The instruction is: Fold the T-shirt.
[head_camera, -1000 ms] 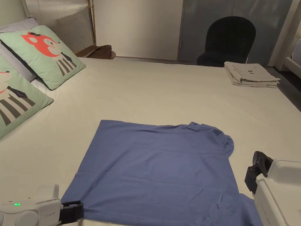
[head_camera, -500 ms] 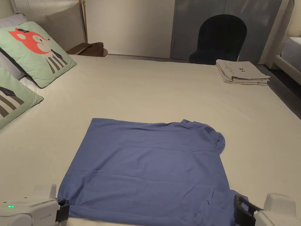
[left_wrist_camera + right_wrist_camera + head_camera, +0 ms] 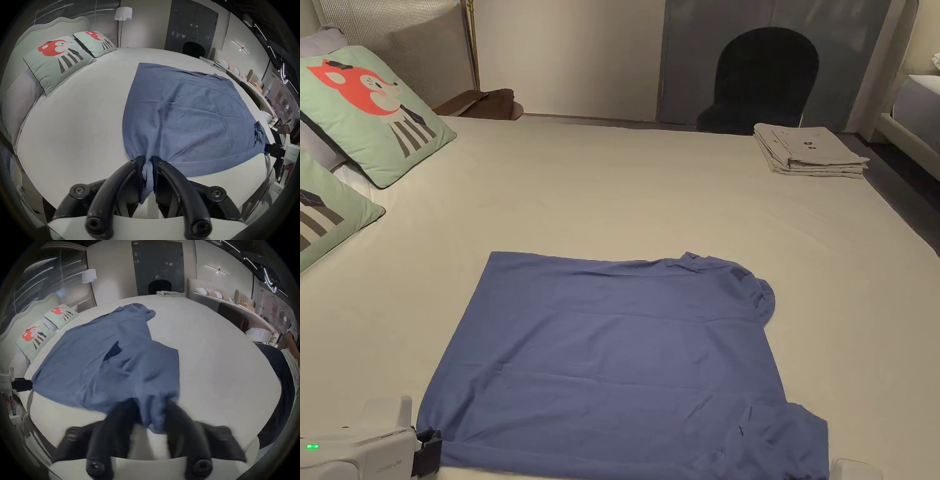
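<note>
The left claw [image 3: 148, 160] is clenched on the near left corner of the blue T-shirt [image 3: 619, 356], with cloth pinched between both jaws. The right claw [image 3: 151, 404] is seen with the sleeve between its jaws, but the view is blurred, so a firm grip cannot be told. The T-shirt is spread flat on the white bed [image 3: 650, 187]. Two green pillows [image 3: 375, 112] are laid far left, and folded clothes [image 3: 807, 150] are stacked at the far right corner

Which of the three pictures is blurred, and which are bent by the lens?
Right gripper view: motion blur smears the right gripper and the near shirt edge. Left gripper view: sharp, the left gripper crisp, but both gripper views bulge like a fisheye. Head view: straight, dim and warm.
</note>
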{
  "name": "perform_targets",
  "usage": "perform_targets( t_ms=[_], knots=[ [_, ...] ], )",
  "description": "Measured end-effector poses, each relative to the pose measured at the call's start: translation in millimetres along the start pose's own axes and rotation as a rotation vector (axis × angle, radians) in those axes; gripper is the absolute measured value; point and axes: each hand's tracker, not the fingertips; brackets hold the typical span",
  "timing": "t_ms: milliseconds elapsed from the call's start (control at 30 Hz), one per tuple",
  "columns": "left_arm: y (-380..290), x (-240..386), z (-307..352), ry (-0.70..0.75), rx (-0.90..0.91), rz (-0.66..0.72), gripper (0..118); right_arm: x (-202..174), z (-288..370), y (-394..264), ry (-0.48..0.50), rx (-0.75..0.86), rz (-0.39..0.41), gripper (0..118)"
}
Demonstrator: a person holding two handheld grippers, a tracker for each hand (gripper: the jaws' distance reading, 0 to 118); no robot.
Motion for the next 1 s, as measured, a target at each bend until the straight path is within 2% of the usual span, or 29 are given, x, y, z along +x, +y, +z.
perform_targets(
  t_ms=[33, 300, 533, 767, 1000],
  knots=[
    [-0.1, 0.2, 1.2, -0.001, 0.002, 0.002, 7, -0.2, 6.5, 0.5, 0.029, 0.045, 0.003, 6],
    [18.1, -5.5, 9.3, -0.037, 0.062, 0.083, 7, -6.1, 24.3, 32.5, 0.037, 0.125, 0.033, 6],
    [75.0, -4.9, -0.4, -0.025, 0.145, 0.106, 6, -25.1, 9.1, 102.7, 0.038, 0.246, 0.068, 6],
    [132.8, 0.2, -48.4, -0.002, 0.160, 0.113, 6, -37.4, -48.5, 159.8, -0.008, 0.247, 0.064, 6],
    [162.6, 11.3, -114.7, 0.063, 0.091, 0.036, 6, -41.4, -121.7, 184.6, -0.058, 0.162, 0.093, 6]
  ],
)
